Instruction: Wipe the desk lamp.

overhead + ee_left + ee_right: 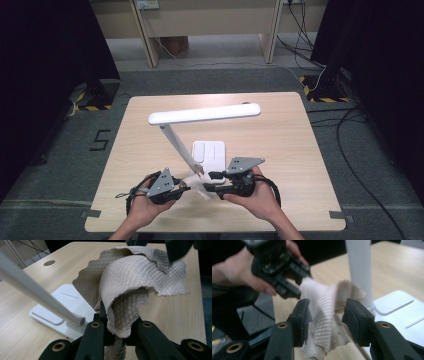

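Observation:
A beige waffle-weave cloth (pixel 199 186) hangs between my two grippers near the table's front edge. My left gripper (pixel 187 188) is shut on it. In the left gripper view its jaws (pixel 117 326) pinch a fold of the cloth (pixel 130 282), which arches up toward the right gripper (pixel 175 250). My right gripper (pixel 209 182) is open. In the right gripper view its jaws (pixel 328 311) stand apart on either side of the cloth (pixel 324 315), and the left gripper (pixel 292 288) holds the cloth's far end.
A white desk lamp stands mid-table: its base (pixel 210 152) lies just behind the grippers, its slanted arm (pixel 176 142) rises to a long head (pixel 205 114). The lamp arm (pixel 37 295) (pixel 359 270) passes close by both grippers. The wooden table (pixel 280 140) has free room left and right.

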`<state>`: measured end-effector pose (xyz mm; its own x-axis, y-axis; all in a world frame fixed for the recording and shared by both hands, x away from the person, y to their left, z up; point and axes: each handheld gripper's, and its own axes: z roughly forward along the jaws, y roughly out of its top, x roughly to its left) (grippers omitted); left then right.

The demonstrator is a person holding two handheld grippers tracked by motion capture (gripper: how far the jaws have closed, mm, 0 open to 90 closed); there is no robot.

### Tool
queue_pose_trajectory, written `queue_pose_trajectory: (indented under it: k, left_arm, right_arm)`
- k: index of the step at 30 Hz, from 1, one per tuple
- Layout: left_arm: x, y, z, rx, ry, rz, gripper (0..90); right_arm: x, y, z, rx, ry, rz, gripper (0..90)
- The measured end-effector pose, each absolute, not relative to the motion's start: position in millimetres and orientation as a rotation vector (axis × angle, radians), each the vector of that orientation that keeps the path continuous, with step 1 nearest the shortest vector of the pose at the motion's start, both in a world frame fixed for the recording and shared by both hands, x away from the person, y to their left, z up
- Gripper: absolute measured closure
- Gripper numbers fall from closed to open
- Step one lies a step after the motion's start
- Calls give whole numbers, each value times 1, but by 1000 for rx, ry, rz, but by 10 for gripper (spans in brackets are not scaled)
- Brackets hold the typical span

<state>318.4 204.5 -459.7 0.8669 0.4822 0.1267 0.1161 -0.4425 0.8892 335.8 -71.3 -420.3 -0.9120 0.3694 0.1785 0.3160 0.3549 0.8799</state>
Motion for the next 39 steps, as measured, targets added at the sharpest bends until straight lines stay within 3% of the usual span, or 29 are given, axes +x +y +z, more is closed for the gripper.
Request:
queue_pose_trajectory:
  k: [4,10,16,39]
  left_arm:
    - [316,216,-459,2004,461,471,809]
    - [315,236,-452,1966,513,535,810]
    - [318,249,-442,1933,546,584,811]
    - [330,265,-408,1813,593,717,813]
  right_arm:
    - [342,-81,-416,722,2444,1705,556]
    - [369,-92,-443,925,2367,1453,774]
    - [379,-83,-468,969,2367,1300,863]
    - [394,-68,-502,1017,2394,1124,900]
